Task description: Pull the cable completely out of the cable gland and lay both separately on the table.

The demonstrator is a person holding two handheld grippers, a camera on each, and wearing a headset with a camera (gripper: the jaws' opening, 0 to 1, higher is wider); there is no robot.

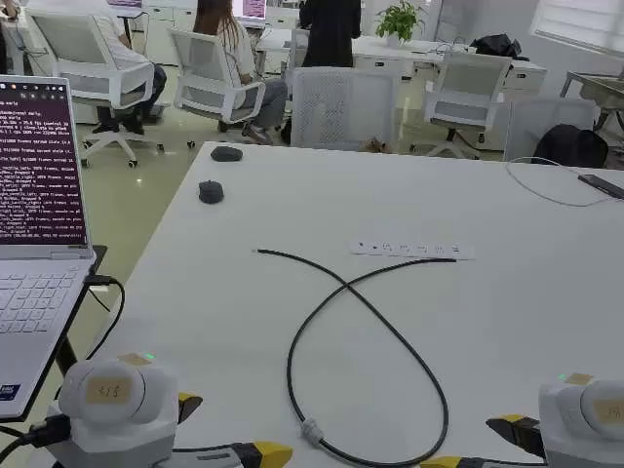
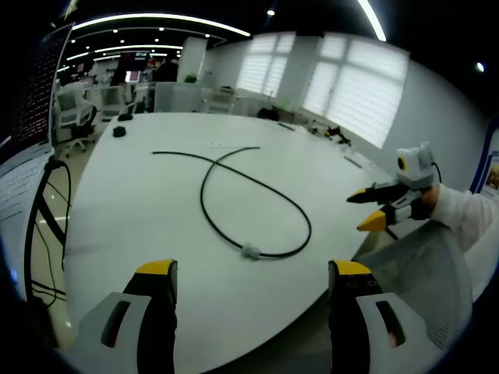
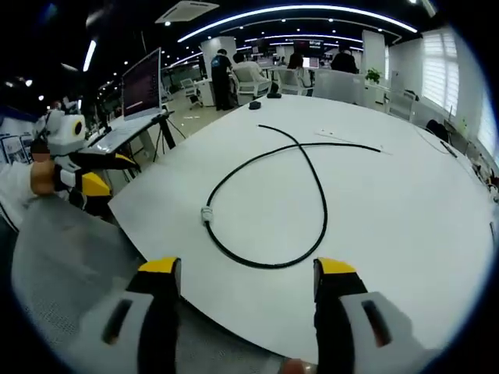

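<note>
Hovering both tongs off the near edge of the bench (image 1: 526, 312), I see the left tongs (image 2: 251, 269) spread wide with nothing between the jaws, and the right tongs (image 3: 248, 266) just as wide and empty. Neither touches anything. The black cable (image 1: 290, 361) lies in a crossed loop on the bench, ahead of both, with the grey cable gland (image 1: 312, 431) threaded on it at the loop's near side.
</note>
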